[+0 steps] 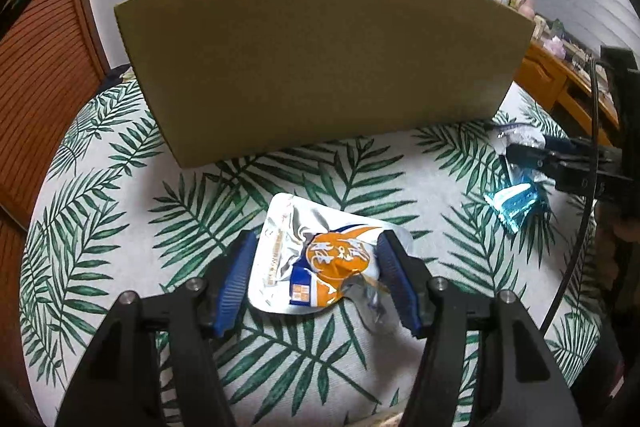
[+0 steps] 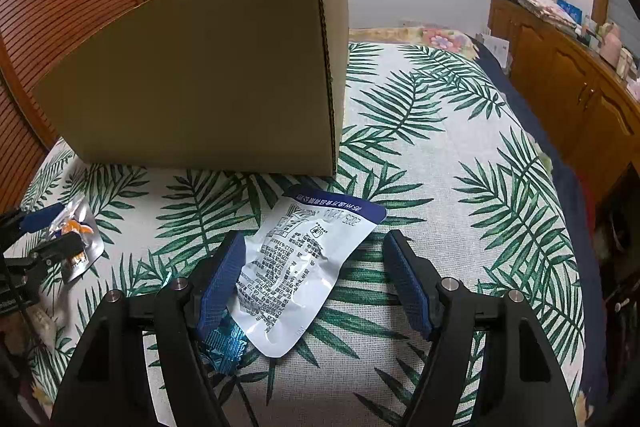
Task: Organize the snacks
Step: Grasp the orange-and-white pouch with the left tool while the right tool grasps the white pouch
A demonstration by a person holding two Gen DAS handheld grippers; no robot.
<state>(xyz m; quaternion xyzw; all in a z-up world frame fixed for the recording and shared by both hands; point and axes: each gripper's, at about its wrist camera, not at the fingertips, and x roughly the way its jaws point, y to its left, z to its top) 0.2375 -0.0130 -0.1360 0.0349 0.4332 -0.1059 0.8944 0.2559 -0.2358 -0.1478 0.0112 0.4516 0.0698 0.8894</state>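
A brown cardboard box (image 1: 320,59) stands on the palm-leaf bedspread; it also shows in the right wrist view (image 2: 200,75). My left gripper (image 1: 316,247) is open, its blue pads either side of a silver and orange snack pouch (image 1: 320,259) lying on the bed. My right gripper (image 2: 314,243) is open over a white and blue snack pouch (image 2: 304,267) lying print side up; its left pad is against the pouch edge. A small teal foil packet (image 2: 224,343) lies under that pouch. The right gripper shows in the left view (image 1: 520,155), above the teal packet (image 1: 516,203).
The leaf-print bedspread (image 2: 460,155) stretches to the right of the box. A wooden cabinet (image 2: 568,95) with clutter on top runs along the right. A slatted wooden door (image 1: 44,67) is at the left. The left gripper and orange pouch (image 2: 74,239) show at far left.
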